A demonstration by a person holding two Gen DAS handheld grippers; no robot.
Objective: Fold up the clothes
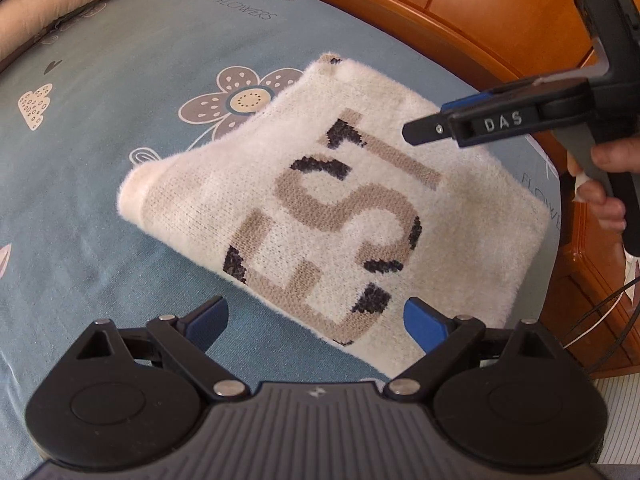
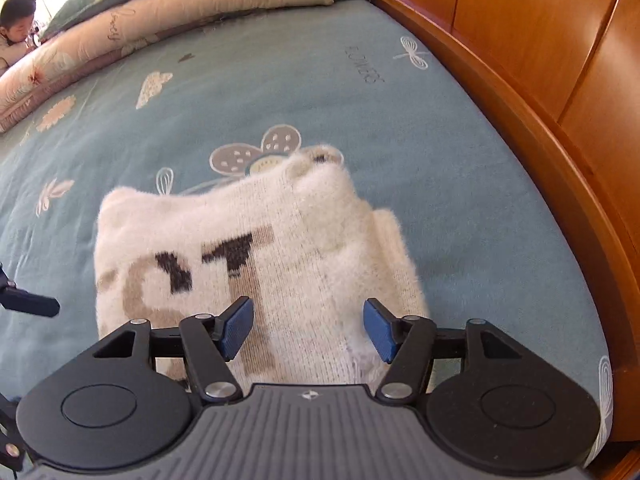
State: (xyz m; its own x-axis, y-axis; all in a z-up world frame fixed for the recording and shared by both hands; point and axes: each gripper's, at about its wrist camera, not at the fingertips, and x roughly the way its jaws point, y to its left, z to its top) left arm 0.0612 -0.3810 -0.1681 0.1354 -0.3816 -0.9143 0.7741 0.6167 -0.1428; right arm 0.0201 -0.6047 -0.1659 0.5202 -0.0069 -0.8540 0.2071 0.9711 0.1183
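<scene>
**Folded fuzzy sweater lies on the bed, both grippers free of it**

A cream sweater (image 1: pixel 332 208), thick and fuzzy with a knitted weave, lies folded into a rough rectangle on the blue-grey bedsheet (image 1: pixel 120 240). Large tan block letters with black patches run across its top face. One corner is rounded and puffy where the knit doubles over. The sheet is smooth and matte, printed with flowers, hearts and the word FLOWERS. Along its far side curves a glossy orange-brown wooden bed frame (image 2: pixel 540 128), panelled above. A padded floral quilt (image 2: pixel 120 40) is heaped at the far end of the bed.

The left gripper (image 1: pixel 316 322) hovers over the sweater's near edge, its blue ribbed pads spread wide with nothing between them. The right gripper (image 2: pixel 308 330), held in a hand (image 1: pixel 604 184), sits above the sweater's other end; its fingers stand apart, clear of the knit, gripping nothing.
</scene>
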